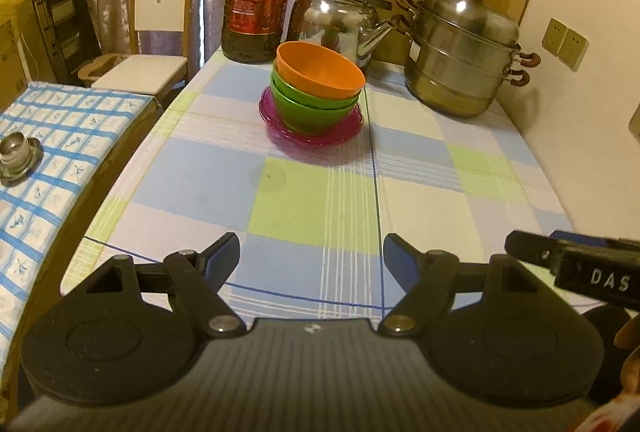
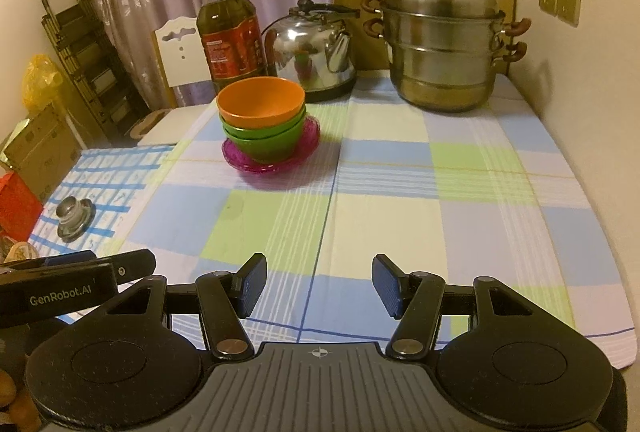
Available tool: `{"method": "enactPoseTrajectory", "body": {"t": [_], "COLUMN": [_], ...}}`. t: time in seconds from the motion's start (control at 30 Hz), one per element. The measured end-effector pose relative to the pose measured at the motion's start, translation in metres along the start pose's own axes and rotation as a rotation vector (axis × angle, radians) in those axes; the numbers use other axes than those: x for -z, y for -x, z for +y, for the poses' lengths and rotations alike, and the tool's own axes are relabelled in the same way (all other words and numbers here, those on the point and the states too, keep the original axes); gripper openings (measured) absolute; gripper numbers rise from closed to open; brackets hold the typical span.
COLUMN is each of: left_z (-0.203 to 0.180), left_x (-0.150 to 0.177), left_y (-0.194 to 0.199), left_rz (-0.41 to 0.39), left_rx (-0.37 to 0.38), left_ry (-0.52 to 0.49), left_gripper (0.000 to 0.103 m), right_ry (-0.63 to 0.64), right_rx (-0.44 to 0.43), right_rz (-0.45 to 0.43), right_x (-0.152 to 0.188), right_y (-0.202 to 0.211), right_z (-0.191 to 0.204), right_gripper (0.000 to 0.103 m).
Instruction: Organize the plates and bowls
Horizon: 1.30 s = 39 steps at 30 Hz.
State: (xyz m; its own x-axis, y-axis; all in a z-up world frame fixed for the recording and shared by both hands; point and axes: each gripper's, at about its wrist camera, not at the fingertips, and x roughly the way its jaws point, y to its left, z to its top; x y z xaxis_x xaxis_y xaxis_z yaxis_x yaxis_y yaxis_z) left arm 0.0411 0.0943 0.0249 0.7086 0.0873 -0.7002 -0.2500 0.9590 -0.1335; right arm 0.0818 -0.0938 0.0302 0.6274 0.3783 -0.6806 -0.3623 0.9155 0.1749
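An orange bowl [image 1: 320, 70] sits nested on top of green bowls [image 1: 316, 110], which stand on stacked magenta plates [image 1: 312, 136] at the far middle of the checked table. The same stack shows in the right wrist view: orange bowl [image 2: 260, 102], green bowls [image 2: 266, 140], magenta plates [image 2: 272, 162]. My left gripper [image 1: 312, 258] is open and empty, low over the table's near edge, well short of the stack. My right gripper [image 2: 319, 286] is open and empty, also near the front edge. Each gripper's body shows at the side of the other's view.
Behind the stack stand a large oil bottle [image 1: 258, 4], a steel kettle [image 1: 340, 20] and a steel steamer pot [image 1: 464, 52] at the back right. A lower table with a blue checked cloth [image 1: 52, 160] carries a glass lid [image 1: 18, 156] at the left. A white chair [image 1: 156, 32] stands beyond.
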Motion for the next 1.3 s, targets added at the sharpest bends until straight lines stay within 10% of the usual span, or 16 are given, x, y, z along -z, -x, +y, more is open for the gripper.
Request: {"method": "enactPoseTrajectory", "body": {"t": [1.3], "left_z": [-0.012], "left_x": [0.018], "left_y": [0.013], "left_rz": [-0.007], "left_rx": [-0.002], "left_ry": [-0.070], "left_gripper": [0.077], "right_ry": [0.045], "right_rx": [0.007], "right_rz": [-0.004], "right_x": [0.019], "right_y": [0.012], "right_z": [0.005], "right_gripper": [0.059]}}
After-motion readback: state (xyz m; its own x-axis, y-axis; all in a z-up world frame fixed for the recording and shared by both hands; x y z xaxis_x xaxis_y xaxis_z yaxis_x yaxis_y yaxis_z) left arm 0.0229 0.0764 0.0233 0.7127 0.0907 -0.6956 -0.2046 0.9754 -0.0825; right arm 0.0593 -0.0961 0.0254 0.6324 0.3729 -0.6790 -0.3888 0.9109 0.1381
